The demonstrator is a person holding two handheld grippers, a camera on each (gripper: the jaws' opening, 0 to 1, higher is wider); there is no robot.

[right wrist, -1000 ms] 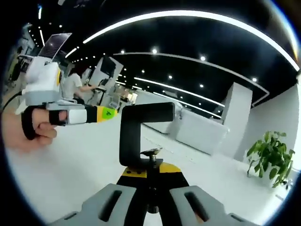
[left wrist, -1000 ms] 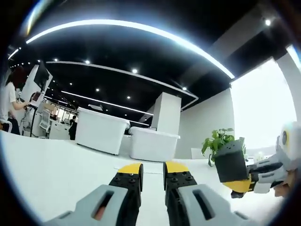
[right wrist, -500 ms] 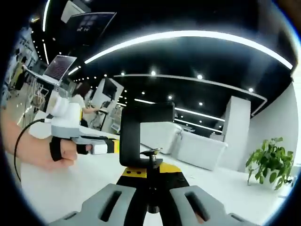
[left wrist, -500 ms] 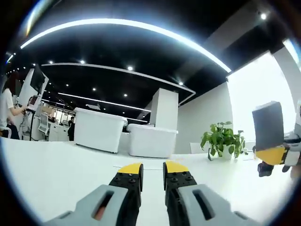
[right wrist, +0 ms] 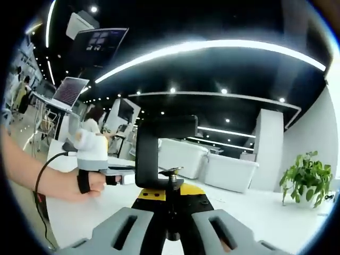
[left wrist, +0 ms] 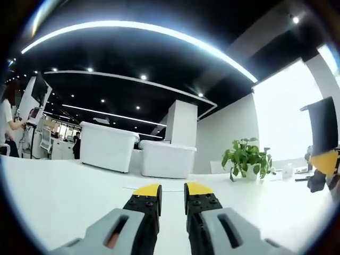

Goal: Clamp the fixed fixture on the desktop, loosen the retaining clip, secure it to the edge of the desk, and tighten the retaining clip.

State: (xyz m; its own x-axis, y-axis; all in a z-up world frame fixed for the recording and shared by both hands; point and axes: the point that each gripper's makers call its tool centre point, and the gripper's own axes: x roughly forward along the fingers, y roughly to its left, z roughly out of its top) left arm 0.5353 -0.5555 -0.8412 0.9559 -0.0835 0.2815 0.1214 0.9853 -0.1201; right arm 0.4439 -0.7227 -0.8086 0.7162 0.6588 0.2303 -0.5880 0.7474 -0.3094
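The right gripper [right wrist: 169, 192] pinches the black C-shaped metal clamp fixture [right wrist: 157, 150] upright, lifted above the white desk [right wrist: 255, 212], its screw clip [right wrist: 170, 172] at 6 o'clock; the left gripper [left wrist: 172, 190], jaws nearly closed on nothing, waits. Fixture seized, loosening the clip appears next, calling for the free gripper on the screw

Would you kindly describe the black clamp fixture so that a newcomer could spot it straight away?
Start at the white desktop in the right gripper view. Just above it, the right hand-held gripper with yellow tips grips the black C-shaped clamp upright. Its screw pad inside the opening sets it apart.
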